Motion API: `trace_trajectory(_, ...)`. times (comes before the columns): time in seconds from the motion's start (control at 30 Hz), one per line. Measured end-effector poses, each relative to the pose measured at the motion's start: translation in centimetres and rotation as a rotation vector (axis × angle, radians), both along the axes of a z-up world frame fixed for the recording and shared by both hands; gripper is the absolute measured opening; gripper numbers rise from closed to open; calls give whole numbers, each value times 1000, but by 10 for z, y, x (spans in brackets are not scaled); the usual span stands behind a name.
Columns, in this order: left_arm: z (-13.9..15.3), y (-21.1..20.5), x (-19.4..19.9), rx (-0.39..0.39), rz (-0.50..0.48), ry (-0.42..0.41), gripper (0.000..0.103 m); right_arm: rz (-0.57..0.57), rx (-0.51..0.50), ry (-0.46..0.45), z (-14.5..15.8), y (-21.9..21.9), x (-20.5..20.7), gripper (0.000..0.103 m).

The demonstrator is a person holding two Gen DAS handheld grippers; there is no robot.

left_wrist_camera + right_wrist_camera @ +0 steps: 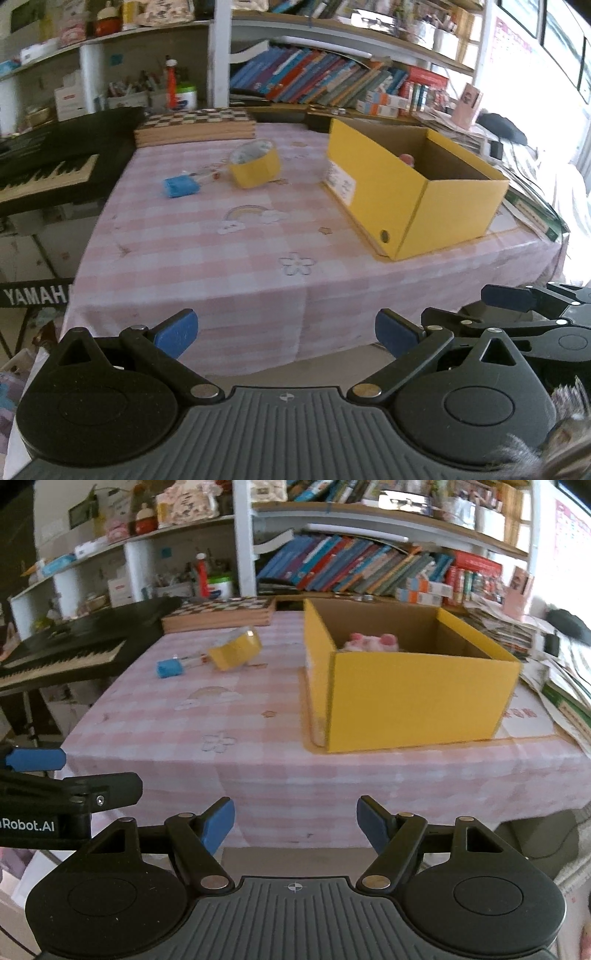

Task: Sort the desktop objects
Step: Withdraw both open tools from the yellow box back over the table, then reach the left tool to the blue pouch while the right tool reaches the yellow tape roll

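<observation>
A yellow cardboard box [458, 206] [417, 698] stands open on the right of the pink checked tablecloth [207, 266] [184, 731]. A pink plush toy [371, 641] lies inside it; only its top [407, 158] shows in the left wrist view. A yellow tape roll [255, 163] [236, 648] and a small blue object [181, 186] [169, 668] lie at the far left of the table. My left gripper [286, 332] is open and empty in front of the table's near edge. My right gripper [295, 827] is open and empty, also short of the edge.
A chessboard box [195, 127] [221, 613] lies at the table's back. A black keyboard [48, 162] [62, 650] stands to the left. Bookshelves [325, 77] fill the back. Papers [561, 672] lie right of the box. The right gripper [524, 314] shows at the left view's lower right.
</observation>
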State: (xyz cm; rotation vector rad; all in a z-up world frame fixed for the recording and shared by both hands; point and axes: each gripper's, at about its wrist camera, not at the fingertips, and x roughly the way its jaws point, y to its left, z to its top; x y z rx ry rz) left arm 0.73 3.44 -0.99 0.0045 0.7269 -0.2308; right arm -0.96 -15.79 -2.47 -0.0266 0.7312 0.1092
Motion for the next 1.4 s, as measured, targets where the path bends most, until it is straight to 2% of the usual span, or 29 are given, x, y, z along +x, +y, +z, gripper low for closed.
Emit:
trace_trajectory(0.47,7,64,-6,-4,166,-45,103,159,-26,-39,6,68,19,75)
trace_trajectory(0.77,6,76,5,-45,163,-73,103,169,-45,-52,6,82,35,75)
trace_trajectory(1.03,1,76,39,-52,162,-59,103,151,-46,-44,2,81,68,75)
trace_trajectory(1.4,2,78,112,-53,183,-73,103,123,-28,-51,2,75,141,75)
